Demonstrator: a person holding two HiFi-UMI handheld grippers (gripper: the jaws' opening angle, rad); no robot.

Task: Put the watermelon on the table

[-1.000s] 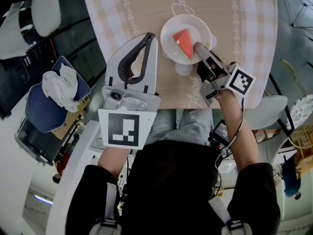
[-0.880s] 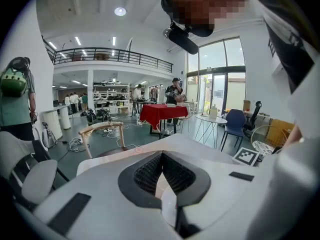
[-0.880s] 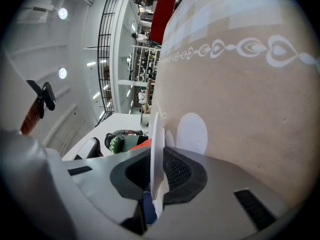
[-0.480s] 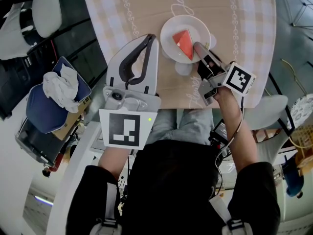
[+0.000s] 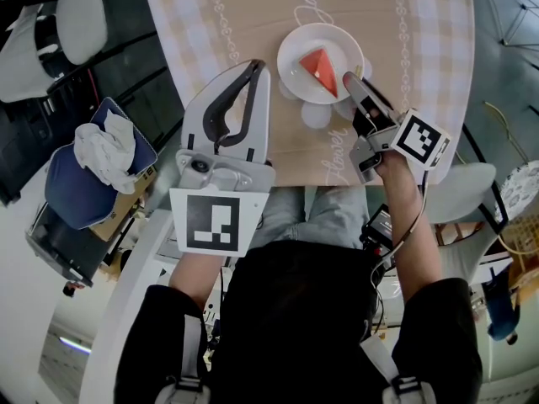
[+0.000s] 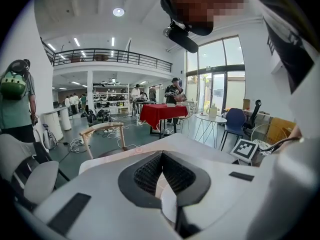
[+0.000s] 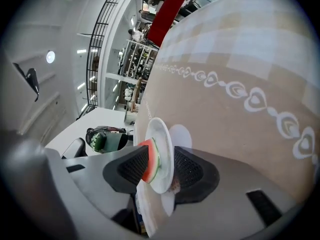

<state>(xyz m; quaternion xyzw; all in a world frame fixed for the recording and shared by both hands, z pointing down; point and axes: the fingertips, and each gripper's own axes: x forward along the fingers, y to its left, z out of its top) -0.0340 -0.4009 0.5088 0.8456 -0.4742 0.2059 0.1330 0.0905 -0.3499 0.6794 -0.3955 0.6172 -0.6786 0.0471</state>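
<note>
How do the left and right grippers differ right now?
The left gripper has its jaws together and empty; the right gripper has jaws that have just been opening, with the plate and watermelon showing between them. The left gripper sits off the plate; the right gripper reaches its rim. Both point across the table.

The table [image 5: 244, 23] fills the upper middle of the head view. A beige cloth [image 5: 421, 23] covers it, with checked bands down its left and right sides, chains of small loops and white script. A white plate [image 5: 295, 66] lies on the cloth right of centre, and a pale round disc [image 5: 317, 118] lies at the plate's lower edge.
</note>
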